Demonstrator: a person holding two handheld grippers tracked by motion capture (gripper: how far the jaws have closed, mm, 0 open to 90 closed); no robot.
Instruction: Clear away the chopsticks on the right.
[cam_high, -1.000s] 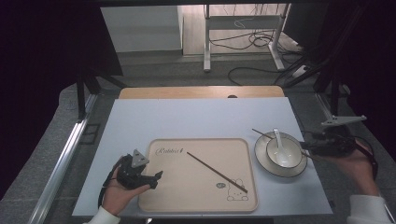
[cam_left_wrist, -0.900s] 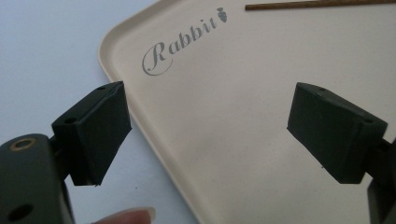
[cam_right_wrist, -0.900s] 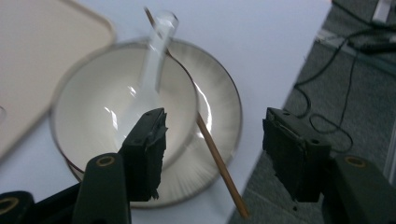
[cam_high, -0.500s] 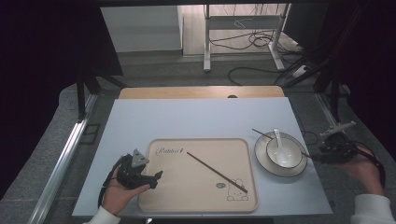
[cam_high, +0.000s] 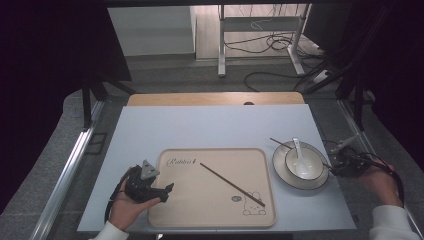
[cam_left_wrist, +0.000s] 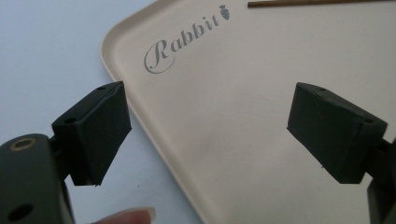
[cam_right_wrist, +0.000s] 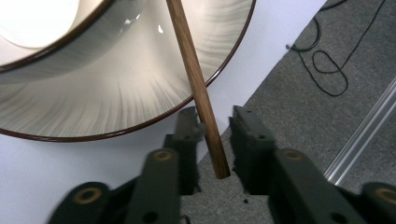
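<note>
Chopstick on the plate looks light, stiff and slippery, so we'd pinch its overhanging end where the right gripper has its jaws narrowing, not quite touching.

The left hand rests low, palm curled around the black two-jaw left gripper, whose jaws stand wide apart, one fingertip showing below them. The right hand holds the black right gripper level; its jaws have just been closing, a narrow gap remaining.
</note>
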